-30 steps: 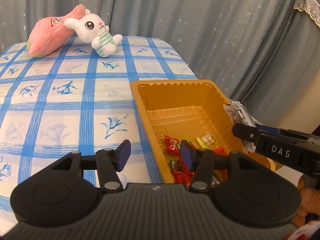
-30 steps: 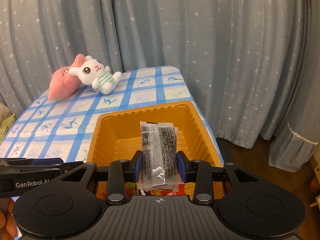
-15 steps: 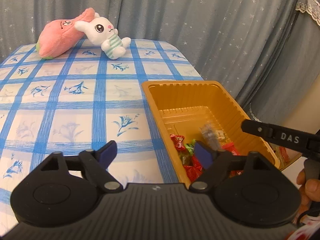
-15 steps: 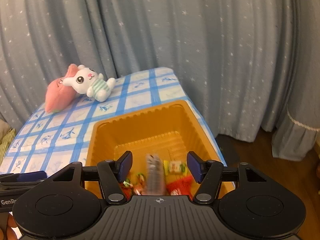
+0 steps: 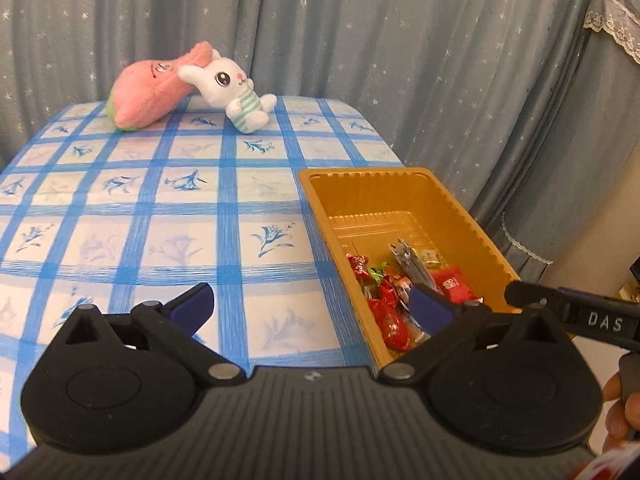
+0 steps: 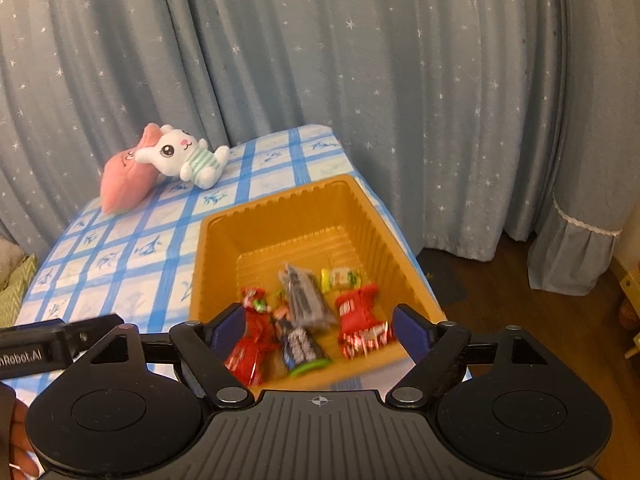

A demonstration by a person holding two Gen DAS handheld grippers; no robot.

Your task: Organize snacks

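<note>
An orange plastic tray (image 5: 400,196) (image 6: 304,216) stands at the right edge of the table. In it lie a dark seaweed-like packet (image 6: 304,296) (image 5: 412,264), red wrapped candies (image 6: 252,344) (image 5: 392,320), a red packet (image 6: 356,316) and a yellow-green packet (image 6: 340,278). My right gripper (image 6: 320,330) hovers above the tray's near end, its jaws opening, pads clear of the snacks below. My left gripper (image 5: 312,306) hangs over the tray's left rim, jaws opening wide with nothing between them. The right gripper's finger (image 5: 560,308) shows at the far right.
A white plush rabbit (image 5: 232,88) and a pink plush (image 5: 152,92) lie at the back of the blue-checked tablecloth (image 5: 160,220). Starred grey curtains (image 6: 360,80) hang behind. The table drops off right of the tray to a wooden floor (image 6: 520,300). A hand (image 5: 620,412) holds the right gripper.
The right gripper let go of the dark packet, which dropped into the tray. Both grippers opened wider and drew back and up from the tray.
</note>
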